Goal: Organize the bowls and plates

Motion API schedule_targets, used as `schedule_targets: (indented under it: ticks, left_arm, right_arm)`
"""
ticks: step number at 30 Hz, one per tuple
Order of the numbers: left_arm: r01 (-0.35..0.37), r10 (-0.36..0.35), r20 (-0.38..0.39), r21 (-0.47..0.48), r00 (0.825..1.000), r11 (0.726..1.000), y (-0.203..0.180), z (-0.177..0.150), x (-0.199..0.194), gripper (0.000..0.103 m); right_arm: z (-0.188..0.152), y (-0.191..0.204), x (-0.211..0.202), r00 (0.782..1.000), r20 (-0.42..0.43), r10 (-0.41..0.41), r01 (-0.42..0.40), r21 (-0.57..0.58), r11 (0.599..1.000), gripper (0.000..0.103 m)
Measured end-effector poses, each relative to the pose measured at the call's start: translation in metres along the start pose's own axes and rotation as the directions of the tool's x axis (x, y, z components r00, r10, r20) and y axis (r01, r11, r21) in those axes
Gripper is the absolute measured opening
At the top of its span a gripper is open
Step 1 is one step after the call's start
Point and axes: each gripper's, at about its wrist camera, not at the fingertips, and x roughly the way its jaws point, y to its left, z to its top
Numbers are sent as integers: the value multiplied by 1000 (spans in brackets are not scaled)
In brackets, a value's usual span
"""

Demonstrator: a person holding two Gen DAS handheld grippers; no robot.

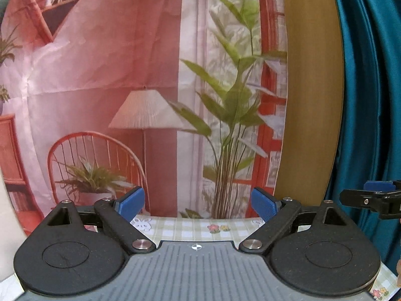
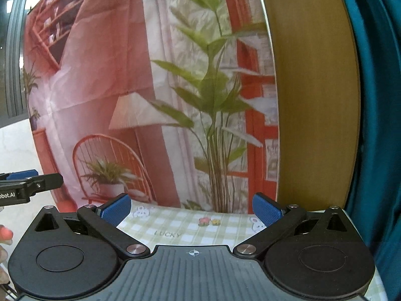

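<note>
No plates or bowls show in either view. My left gripper (image 1: 198, 204) is open and empty, held above the far edge of a green checked tablecloth (image 1: 190, 228). My right gripper (image 2: 191, 210) is open and empty too, above the same tablecloth (image 2: 180, 228). The right gripper also shows at the right edge of the left wrist view (image 1: 376, 195). The left gripper also shows at the left edge of the right wrist view (image 2: 27, 183). Both cameras point level, at the backdrop.
A printed fabric backdrop (image 1: 125, 75) with a chair, lamp and plant hangs behind the table. A wooden panel (image 1: 310, 87) and a teal curtain (image 1: 371, 100) stand to the right. A small red thing (image 2: 5, 233) lies at the left edge.
</note>
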Motion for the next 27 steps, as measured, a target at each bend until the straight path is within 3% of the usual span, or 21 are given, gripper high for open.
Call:
schedule_targets:
  ticks: [27]
  left_arm:
    - [-37, 38, 42, -17, 998, 999, -2, 8, -21, 93]
  right_arm:
    - [10, 12, -20, 999, 44, -9, 11, -29, 1000, 103]
